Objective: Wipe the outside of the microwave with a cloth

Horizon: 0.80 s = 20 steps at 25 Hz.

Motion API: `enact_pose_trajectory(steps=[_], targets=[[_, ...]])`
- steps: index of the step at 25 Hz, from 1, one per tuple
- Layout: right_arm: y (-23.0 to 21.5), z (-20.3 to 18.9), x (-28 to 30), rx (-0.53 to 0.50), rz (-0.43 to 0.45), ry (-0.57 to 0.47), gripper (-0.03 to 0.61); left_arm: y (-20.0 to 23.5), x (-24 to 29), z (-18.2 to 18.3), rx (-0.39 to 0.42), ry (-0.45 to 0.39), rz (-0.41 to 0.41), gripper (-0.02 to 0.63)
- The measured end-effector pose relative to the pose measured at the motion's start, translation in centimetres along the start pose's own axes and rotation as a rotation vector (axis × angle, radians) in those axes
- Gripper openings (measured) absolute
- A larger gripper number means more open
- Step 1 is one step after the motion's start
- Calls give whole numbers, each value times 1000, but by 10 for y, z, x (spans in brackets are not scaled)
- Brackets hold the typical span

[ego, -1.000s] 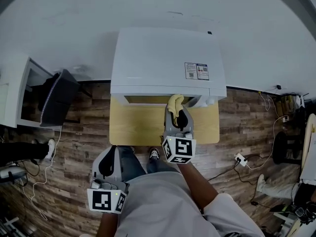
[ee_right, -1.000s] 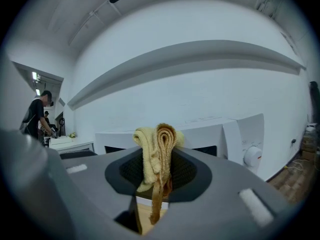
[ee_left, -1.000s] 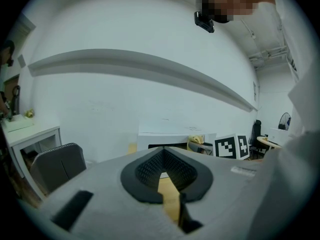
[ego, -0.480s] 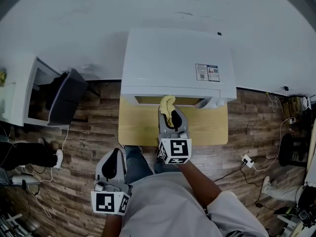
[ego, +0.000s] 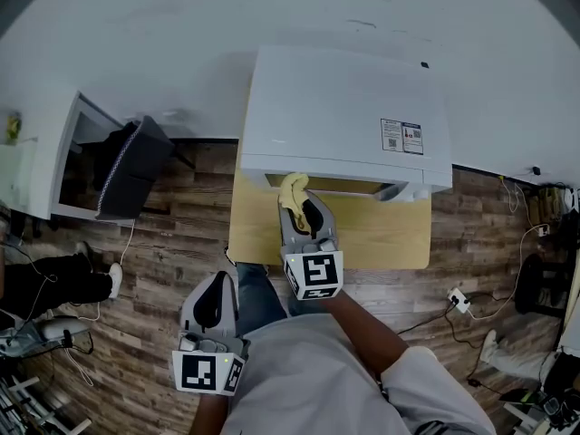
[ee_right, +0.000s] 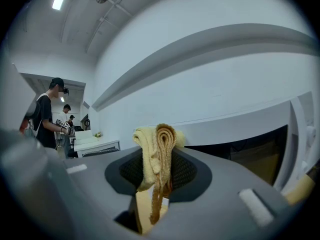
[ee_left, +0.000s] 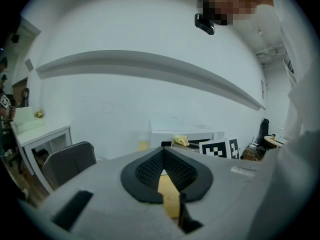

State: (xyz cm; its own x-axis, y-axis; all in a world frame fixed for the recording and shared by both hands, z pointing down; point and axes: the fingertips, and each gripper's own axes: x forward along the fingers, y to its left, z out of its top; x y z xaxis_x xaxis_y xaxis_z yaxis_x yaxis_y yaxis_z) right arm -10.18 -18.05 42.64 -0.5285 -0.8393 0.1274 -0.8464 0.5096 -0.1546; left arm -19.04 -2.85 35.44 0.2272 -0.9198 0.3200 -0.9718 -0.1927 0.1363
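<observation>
Leftward travel of the right gripper [ego: 299, 208] is the recorded change: half a second ago its cloth [ego: 292, 191] sat nearer the middle of the microwave [ego: 344, 107] front, a second ago right of middle, and it now lies toward the front's left end, just under the top edge. Judgement: a sideways wiping stroke across the front face is under way and nearing the left corner; the sides and top probably remain to be done. Right gripper: jaws closed on the folded yellow cloth, which sticks out past the tips, with a strand hanging down between them. Left gripper [ego: 209, 304]: jaws together at the tips, nothing between them, held low by the person's side, well apart from the worktop [ego: 372, 238]. Microwave: white box at the worktop's rear edge, covering most of its width. Printed label [ego: 401, 137] on the top near the front right corner. Dark window [ee_right: 245, 149] visible from the right gripper view. No obvious soiling can be made out.
</observation>
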Motion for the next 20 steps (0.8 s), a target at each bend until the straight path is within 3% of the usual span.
enact_pose_trajectory(steps=[20], targets=[[66, -13, 40, 8, 160, 24, 120, 19, -4, 0, -1, 27, 43, -9]])
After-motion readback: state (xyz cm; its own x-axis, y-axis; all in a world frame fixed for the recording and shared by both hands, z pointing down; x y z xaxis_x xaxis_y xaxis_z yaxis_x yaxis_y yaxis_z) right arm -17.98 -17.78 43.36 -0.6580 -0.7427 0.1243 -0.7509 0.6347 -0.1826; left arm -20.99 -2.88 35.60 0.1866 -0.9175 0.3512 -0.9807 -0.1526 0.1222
